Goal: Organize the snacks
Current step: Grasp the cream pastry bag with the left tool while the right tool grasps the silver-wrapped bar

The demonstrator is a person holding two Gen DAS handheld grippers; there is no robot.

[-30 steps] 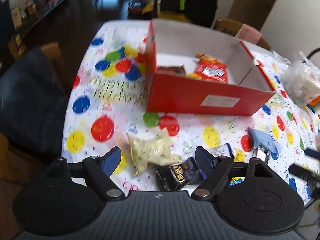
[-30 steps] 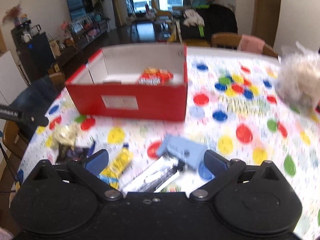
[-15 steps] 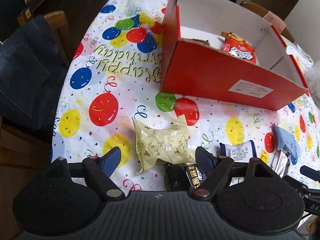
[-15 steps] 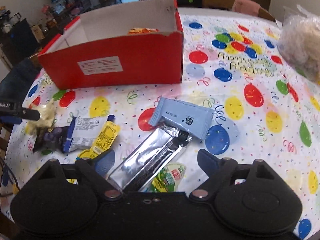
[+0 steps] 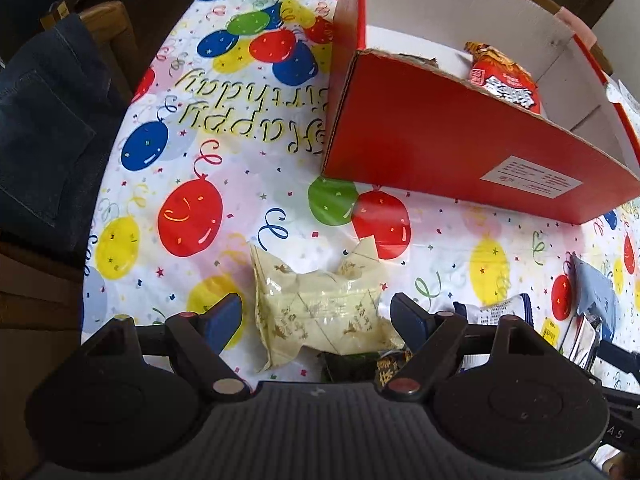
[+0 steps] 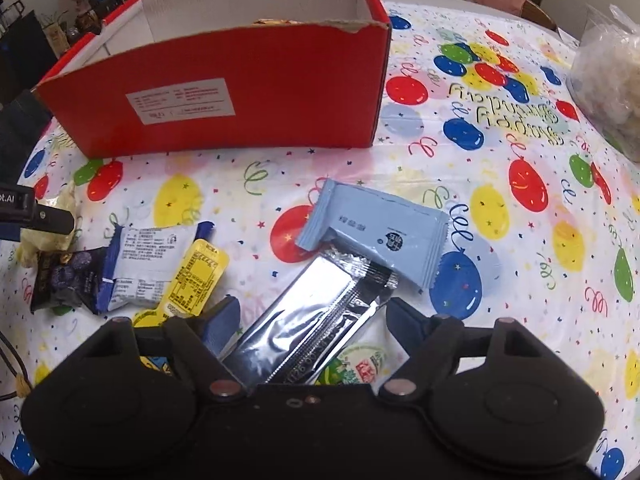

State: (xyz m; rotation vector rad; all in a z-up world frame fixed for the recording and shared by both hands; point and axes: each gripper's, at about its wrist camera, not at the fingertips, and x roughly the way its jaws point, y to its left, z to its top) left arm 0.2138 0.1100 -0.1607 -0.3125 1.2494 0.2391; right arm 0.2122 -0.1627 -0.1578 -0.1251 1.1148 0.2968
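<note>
At frame bottom, right gripper (image 6: pixel 310 320) fingers are closing around silver packet (image 6: pixel 308 316), risking snagging blue packet (image 6: pixel 376 228); left gripper (image 5: pixel 316 316) is gaping wide over cream packet (image 5: pixel 320 308).

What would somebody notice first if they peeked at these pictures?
Probably the big red cardboard box at the back of the table, on a balloon-print birthday tablecloth. In front of it lie loose snacks: a silver packet between the closing right gripper fingers, and a pale yellow packet between the left gripper fingers.
</note>
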